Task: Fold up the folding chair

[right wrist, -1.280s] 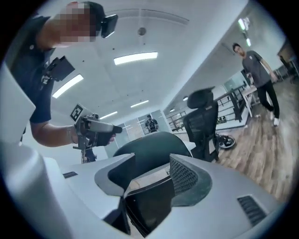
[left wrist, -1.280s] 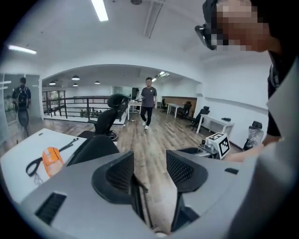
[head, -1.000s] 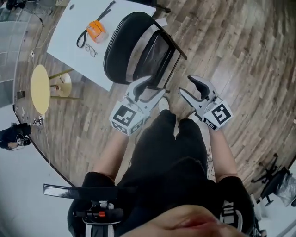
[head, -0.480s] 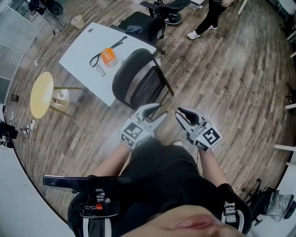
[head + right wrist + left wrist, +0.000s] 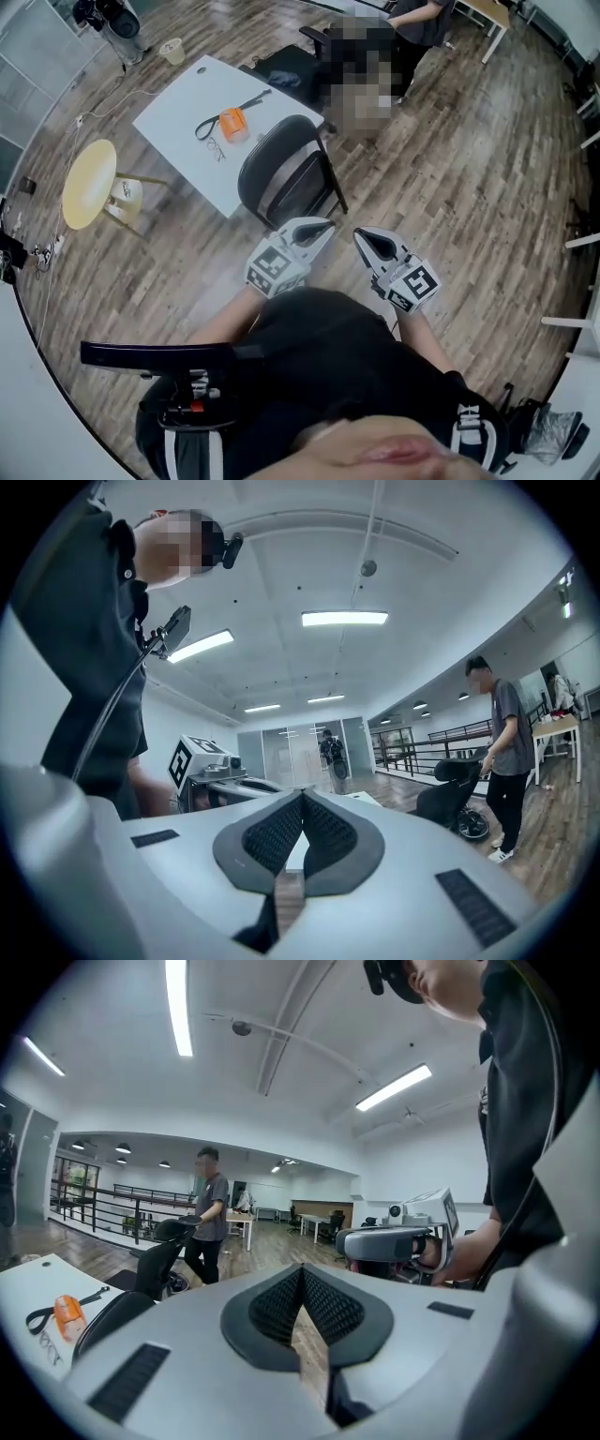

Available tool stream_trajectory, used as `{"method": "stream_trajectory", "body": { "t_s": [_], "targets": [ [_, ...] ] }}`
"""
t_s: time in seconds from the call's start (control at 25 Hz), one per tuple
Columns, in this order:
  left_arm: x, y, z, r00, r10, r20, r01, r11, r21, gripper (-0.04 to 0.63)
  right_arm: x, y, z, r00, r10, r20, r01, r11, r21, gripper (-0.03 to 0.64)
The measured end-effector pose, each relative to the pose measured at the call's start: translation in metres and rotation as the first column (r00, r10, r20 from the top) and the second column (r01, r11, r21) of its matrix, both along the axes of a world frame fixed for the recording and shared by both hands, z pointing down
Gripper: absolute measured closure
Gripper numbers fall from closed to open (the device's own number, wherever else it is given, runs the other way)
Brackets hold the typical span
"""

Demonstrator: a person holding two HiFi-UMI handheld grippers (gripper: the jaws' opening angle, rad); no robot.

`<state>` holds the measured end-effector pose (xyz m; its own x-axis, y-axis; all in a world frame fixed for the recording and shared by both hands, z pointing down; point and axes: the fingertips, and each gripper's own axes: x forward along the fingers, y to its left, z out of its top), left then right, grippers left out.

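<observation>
Left gripper [image 5: 320, 228] and right gripper [image 5: 363, 236] rose from folding chair [image 5: 281, 173], closing empty.

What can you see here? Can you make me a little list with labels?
Chair: black folding chair, looks folded, standing on wooden floor beside white table
Left gripper: jaws just closed, nothing between them
Right gripper: jaws just closed, nothing between them
On table: small orange object
Nearby: round yellow stool

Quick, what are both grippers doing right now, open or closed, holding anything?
Left gripper: shut, jaws just closed, nothing between them.
Right gripper: shut, jaws just closed, nothing between them.
</observation>
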<state>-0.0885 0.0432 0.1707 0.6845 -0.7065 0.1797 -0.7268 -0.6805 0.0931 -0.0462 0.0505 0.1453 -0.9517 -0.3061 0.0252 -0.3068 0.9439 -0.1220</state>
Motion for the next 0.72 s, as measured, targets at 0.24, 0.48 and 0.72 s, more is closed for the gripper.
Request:
{"method": "stream_trajectory", "body": {
  "t_s": [0.24, 0.48, 0.72],
  "targets": [
    [-0.015, -0.020, -0.008, 0.999, -0.042, -0.010, 0.043, 0.999, 0.016, 0.591, -0.011, -0.019, -0.008, 1.000, -0.026, -0.003, 0.026, 1.000, 0.009, 0.607],
    [-0.023, -0.005, -0.016, 0.997, -0.072, -0.025, 0.072, 0.997, 0.027, 0.591, -0.019, -0.004, -0.015, 0.998, -0.064, -0.016, 0.064, 0.998, 0.021, 0.607],
    [-0.035, 0.002, -0.016, 0.996, -0.091, -0.027, 0.091, 0.995, 0.026, 0.591, -0.033, -0.001, -0.016, 0.996, -0.084, -0.013, 0.084, 0.996, 0.021, 0.607]
  ]
}}
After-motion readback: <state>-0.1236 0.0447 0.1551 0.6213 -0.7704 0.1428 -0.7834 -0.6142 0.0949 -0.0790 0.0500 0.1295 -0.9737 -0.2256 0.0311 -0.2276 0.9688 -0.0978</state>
